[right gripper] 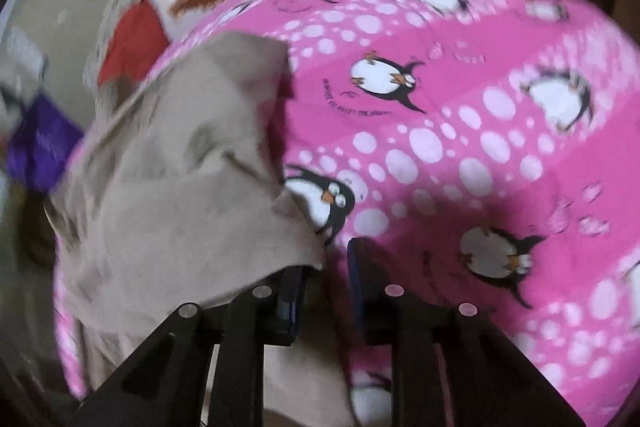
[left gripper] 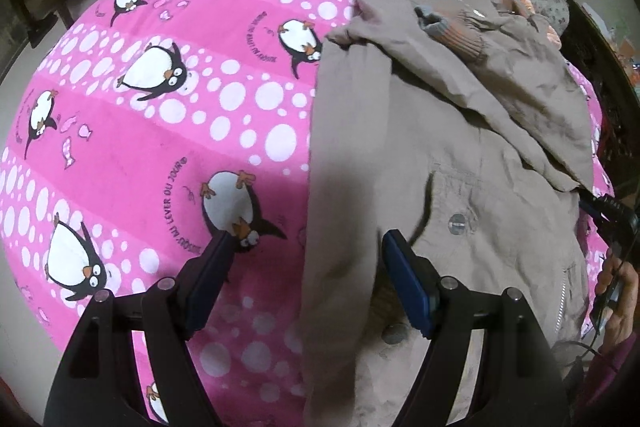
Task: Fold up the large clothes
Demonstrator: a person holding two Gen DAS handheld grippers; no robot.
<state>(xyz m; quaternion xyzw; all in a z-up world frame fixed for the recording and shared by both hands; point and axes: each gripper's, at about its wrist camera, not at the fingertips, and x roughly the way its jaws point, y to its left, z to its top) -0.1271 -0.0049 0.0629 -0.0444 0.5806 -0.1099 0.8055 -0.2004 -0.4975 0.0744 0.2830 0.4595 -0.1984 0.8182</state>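
Lying across the pink penguin-print cover [left gripper: 160, 131], the beige jacket [left gripper: 420, 147] filled the 3 o'clock half of the left wrist view, its ribbed cuff [left gripper: 460, 31] folded in toward 1 o'clock. The left gripper [left gripper: 304, 247] stood with its jaws wide apart over the jacket's straight 9 o'clock edge, nothing between the pads. In the blurred right wrist view, the right gripper [right gripper: 324, 267] had its jaws drawn near each other, with a corner of the jacket's cloth draped at the 9 o'clock finger; whether the pads pinched it I could not tell. The jacket looked soft, limp and fairly light, though bulky where layers and metal snaps [left gripper: 460, 221] stacked. It would likely sag and slide if lifted from one point. Taking hold at the hem corners or along that straight edge seemed best.
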